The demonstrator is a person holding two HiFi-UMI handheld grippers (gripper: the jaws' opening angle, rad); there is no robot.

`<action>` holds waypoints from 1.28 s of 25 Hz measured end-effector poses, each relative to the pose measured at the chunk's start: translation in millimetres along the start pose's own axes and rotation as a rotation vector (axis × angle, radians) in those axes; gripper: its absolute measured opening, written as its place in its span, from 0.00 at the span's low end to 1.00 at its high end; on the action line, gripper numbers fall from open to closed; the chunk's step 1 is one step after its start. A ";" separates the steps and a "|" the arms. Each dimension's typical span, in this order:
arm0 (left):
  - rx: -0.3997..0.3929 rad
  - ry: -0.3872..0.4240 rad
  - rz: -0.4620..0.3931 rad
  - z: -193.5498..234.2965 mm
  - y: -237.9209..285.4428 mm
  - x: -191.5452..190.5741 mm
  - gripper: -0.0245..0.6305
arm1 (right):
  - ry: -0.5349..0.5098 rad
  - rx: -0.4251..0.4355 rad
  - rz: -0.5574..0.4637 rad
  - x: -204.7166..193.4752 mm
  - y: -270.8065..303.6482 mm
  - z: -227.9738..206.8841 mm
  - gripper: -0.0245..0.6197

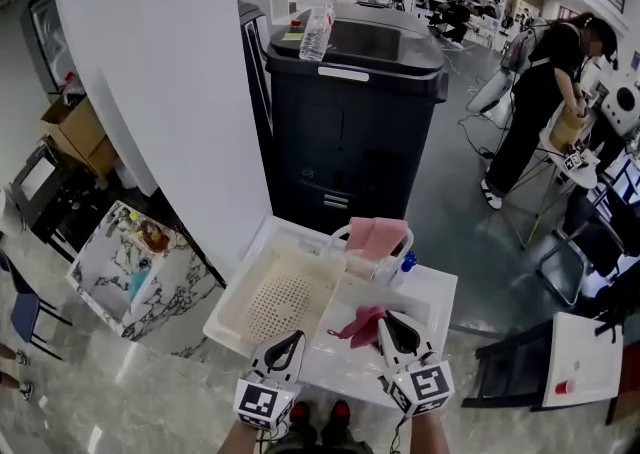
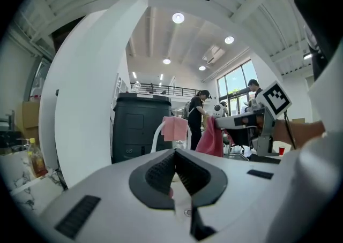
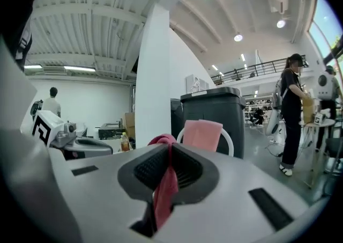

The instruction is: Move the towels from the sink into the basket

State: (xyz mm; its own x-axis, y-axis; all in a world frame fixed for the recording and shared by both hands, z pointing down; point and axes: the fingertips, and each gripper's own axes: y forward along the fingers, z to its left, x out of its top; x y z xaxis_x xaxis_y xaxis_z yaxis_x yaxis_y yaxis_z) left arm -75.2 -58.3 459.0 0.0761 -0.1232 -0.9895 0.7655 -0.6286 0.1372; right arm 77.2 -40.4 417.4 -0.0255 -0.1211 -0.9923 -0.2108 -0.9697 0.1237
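R gripper [image 1: 395,326] clamped on a fold of the red towel [image 1: 358,325], which hangs just above the sink [image 1: 232,314], L gripper [image 1: 289,342] closed up w/ nothing in it; thin pinch, so towel may slip out or catch the basket [image 1: 336,239] handle where a pink towel [image 1: 378,235] hangs.

Red towel [image 1: 360,324] sits half hidden behind the right gripper [image 1: 388,324] in the head view. In the right gripper view its tail drops out of sight below the jaws. A pink towel [image 1: 378,236] drapes the basket [image 1: 352,264] at its handle [image 1: 340,237], so what's inside can't be told. There's a blue thing [image 1: 408,262] beside it, too small to name. In both gripper views each gripper's own body blocks the sink [image 1: 435,292], and only the handle and pink towel poke above. The left gripper [image 1: 288,340] covers the sink's near rim. Forearms [image 1: 430,434] are cut off by the bottom edge.
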 end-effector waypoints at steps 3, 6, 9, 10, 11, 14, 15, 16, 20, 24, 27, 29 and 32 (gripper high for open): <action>0.032 -0.003 -0.008 10.2 -9.2 -0.4 0.05 | -0.037 0.018 -0.038 23.5 8.5 7.7 0.10; 0.057 -0.009 -0.003 17.9 -18.3 -3.6 0.05 | -0.068 0.038 -0.083 48.3 19.2 15.8 0.10; 0.078 -0.012 -0.005 24.2 -28.5 -1.8 0.05 | -0.091 0.061 -0.130 73.0 27.6 25.3 0.10; 0.087 -0.013 -0.006 26.9 -32.2 -1.2 0.05 | -0.100 0.070 -0.145 81.1 30.5 29.0 0.10; 0.097 -0.015 -0.009 29.9 -36.0 -0.9 0.05 | -0.109 0.079 -0.157 88.8 33.8 33.1 0.10; 0.125 -0.018 -0.016 38.2 -46.3 -1.1 0.05 | -0.138 0.107 -0.191 108.8 43.7 45.8 0.10; 0.133 -0.019 -0.018 40.6 -49.4 -1.1 0.05 | -0.145 0.116 -0.201 114.4 46.7 50.1 0.10; 0.141 -0.020 -0.020 42.6 -52.5 -1.1 0.05 | -0.151 0.124 -0.210 119.5 49.4 54.4 0.10; 0.167 -0.027 -0.023 51.6 -64.8 -1.3 0.05 | -0.160 0.155 -0.223 127.5 62.9 71.5 0.10; 0.199 -0.029 -0.023 63.0 -76.0 -3.0 0.05 | -0.137 0.195 -0.190 110.3 81.2 88.9 0.10; 0.217 -0.034 -0.020 70.3 -82.8 -6.1 0.05 | -0.134 0.207 -0.139 84.5 95.7 100.0 0.10; 0.225 -0.038 -0.016 74.1 -85.9 -9.1 0.05 | -0.130 0.214 -0.096 65.2 104.0 105.3 0.10; 0.229 -0.043 -0.012 79.0 -88.3 -13.3 0.05 | -0.107 0.224 -0.038 35.8 113.8 110.3 0.10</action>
State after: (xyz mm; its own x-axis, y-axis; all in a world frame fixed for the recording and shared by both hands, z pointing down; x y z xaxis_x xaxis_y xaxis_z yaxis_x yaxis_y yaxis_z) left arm -194.3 -61.9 463.7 0.0369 -0.1440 -0.9889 0.6006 -0.7877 0.1371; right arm -55.5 -131.6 395.8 -0.1144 -0.0509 -0.9921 -0.4247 -0.9003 0.0951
